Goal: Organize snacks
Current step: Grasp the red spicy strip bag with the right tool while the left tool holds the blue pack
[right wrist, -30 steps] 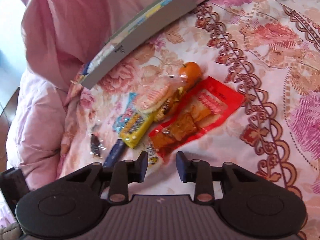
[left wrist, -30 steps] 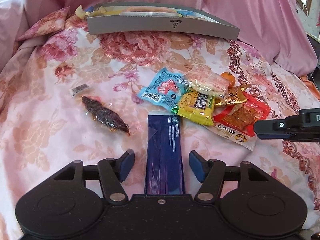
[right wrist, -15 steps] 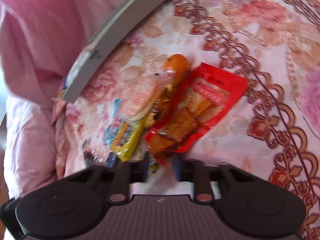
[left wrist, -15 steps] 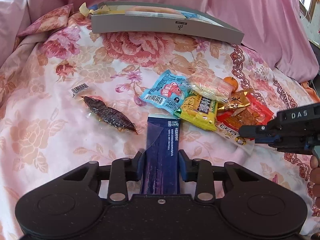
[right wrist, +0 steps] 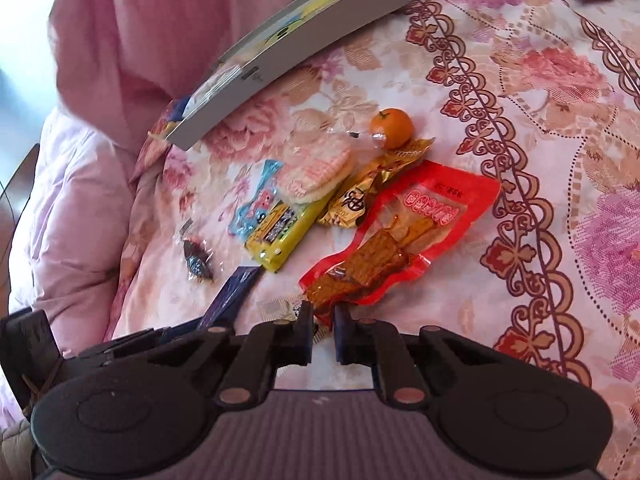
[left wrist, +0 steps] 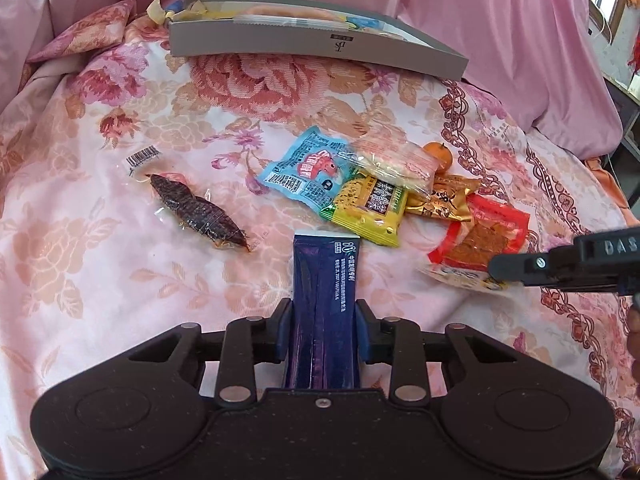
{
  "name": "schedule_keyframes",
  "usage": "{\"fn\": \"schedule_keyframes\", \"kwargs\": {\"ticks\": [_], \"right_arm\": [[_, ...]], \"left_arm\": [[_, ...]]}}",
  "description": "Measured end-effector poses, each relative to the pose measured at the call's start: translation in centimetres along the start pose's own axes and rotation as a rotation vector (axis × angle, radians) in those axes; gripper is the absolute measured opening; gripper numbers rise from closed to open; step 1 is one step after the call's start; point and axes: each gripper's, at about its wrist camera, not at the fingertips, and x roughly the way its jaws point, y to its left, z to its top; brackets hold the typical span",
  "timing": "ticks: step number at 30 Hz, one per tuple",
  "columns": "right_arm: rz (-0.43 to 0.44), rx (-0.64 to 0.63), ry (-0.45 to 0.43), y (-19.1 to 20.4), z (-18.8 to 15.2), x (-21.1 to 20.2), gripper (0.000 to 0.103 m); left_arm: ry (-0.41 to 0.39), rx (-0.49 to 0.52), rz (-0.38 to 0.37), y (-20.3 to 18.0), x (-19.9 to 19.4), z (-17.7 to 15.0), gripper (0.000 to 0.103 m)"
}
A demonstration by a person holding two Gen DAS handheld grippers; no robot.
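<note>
On the floral bed, a dried fish pack (left wrist: 198,212) lies alone at the left. The left hand-held gripper (left wrist: 322,326) pinches the dark blue sachet (left wrist: 324,280), probably to carry it to the far grey box (left wrist: 316,46). At the right, the right hand-held gripper (right wrist: 321,334) is pressed on the red snack bag (right wrist: 400,236) corner.

glossy foil navy packet (left wrist: 324,280), crinkly clear plastic wrappers, satiny floral cloth bedspread (left wrist: 100,264), matt grey cardboard box (left wrist: 312,46)

Both grippers are being angled downward; the left gripper (left wrist: 323,326) and right gripper (right wrist: 322,334) fingers are being held closed.
</note>
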Motion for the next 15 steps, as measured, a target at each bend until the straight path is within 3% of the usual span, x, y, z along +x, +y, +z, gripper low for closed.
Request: {"fn": "schedule_keyframes", "kwargs": {"ticks": [1, 3, 8, 15], "right_arm": [[0.01, 0.036, -0.006, -0.5, 0.1, 0.2, 0.021], [0.005, 0.113, -0.027, -1.5, 0.3, 0.7, 0.038], [0.085, 0.329, -0.071, -4.2, 0.2, 1.4, 0.04], [0.037, 0.259, -0.131, -2.9, 1.8, 2.4, 0.043]], "left_arm": [[-0.001, -0.002, -0.002, 0.0, 0.0, 0.0, 0.034], [-0.004, -0.001, -0.002, 0.0, 0.0, -0.1, 0.035], [-0.019, 0.008, 0.003, 0.1, 0.5, 0.1, 0.035], [-0.019, -0.027, -0.011, 0.7, 1.5, 0.9, 0.036]]}}
